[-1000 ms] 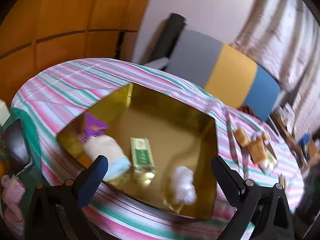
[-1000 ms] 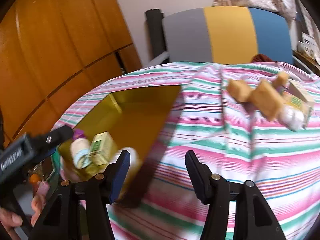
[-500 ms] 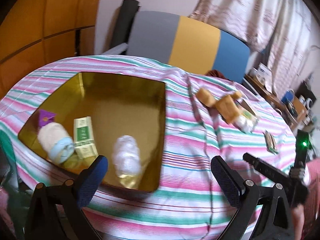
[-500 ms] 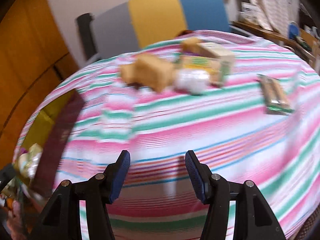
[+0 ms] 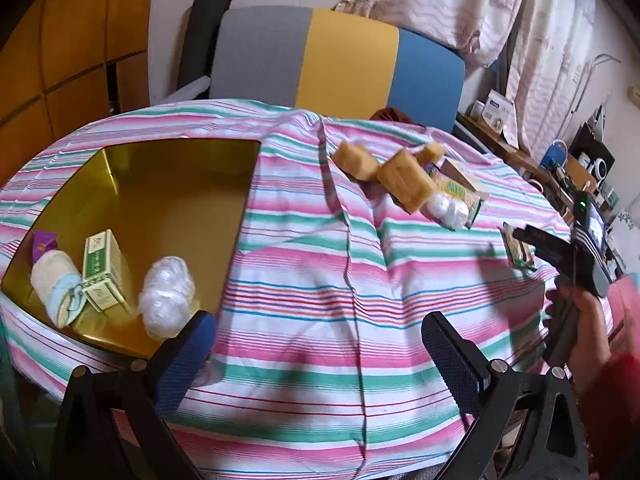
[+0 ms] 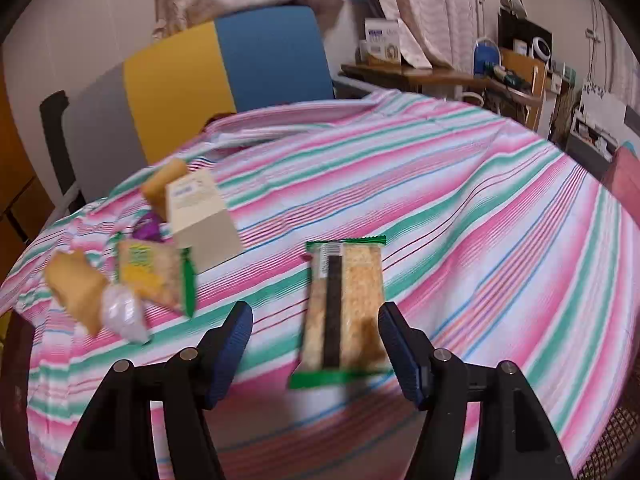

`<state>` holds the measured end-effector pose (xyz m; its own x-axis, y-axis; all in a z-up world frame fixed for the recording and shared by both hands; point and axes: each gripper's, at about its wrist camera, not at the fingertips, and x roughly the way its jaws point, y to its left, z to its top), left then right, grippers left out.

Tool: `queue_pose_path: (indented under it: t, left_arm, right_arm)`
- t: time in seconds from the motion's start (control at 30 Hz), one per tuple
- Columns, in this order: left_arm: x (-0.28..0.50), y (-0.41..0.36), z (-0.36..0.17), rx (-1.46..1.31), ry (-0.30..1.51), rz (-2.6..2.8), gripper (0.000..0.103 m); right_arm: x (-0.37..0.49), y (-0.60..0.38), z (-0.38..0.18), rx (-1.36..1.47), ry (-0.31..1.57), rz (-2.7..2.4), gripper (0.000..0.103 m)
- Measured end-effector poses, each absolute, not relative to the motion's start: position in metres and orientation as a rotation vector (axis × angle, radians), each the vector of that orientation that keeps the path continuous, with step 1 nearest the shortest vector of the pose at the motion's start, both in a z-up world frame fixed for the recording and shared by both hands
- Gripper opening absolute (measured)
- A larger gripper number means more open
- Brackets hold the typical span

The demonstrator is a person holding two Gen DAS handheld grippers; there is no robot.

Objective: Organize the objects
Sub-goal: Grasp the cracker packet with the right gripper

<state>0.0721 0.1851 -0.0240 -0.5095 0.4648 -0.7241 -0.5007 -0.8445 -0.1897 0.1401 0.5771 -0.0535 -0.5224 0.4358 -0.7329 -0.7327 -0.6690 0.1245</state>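
A gold tray (image 5: 168, 184) on the left of the striped table holds a rolled towel (image 5: 54, 284), a green box (image 5: 102, 270), a white wrapped bundle (image 5: 166, 296) and a purple item (image 5: 42, 242). My left gripper (image 5: 318, 340) hangs open and empty over the cloth, right of the tray. A green-edged cracker packet (image 6: 344, 304) lies flat on the cloth between the fingers of my right gripper (image 6: 316, 332). Its jaws are opening, and the pads do not press on the packet. The left wrist view shows the right gripper (image 5: 524, 238) held by a hand over that packet (image 5: 518, 250).
A pile sits at the far middle of the table: brown blocks (image 5: 404, 180), a beige box (image 6: 200, 216), a yellow-green packet (image 6: 152, 276) and a white wrapped ball (image 5: 448, 210). A grey, yellow and blue chair back (image 5: 340, 64) stands behind. A cluttered desk (image 6: 460, 76) is at right.
Both views swung right, away from the tray toward the loose items. The right gripper's jaws widened, and the cracker packet now lies between them.
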Motion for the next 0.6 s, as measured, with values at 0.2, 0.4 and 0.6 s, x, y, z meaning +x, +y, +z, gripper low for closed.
queue_pose_path:
  t: [0.2,0.4,0.6]
  left_arm:
    - [0.075,0.199,-0.029,-1.116,0.097,2.309,0.103]
    - [0.074,0.227,-0.03,-1.119,0.124,2.277,0.103]
    - [0.067,0.269,-0.028,-1.093,0.123,2.252,0.103]
  right_arm:
    - [0.13,0.596,-0.081,-0.962,0.555,2.137,0.066]
    - [0.136,0.587,-0.082,-0.925,0.549,2.207,0.048]
    - [0.13,0.577,-0.082,-0.93,0.505,2.271,0.046]
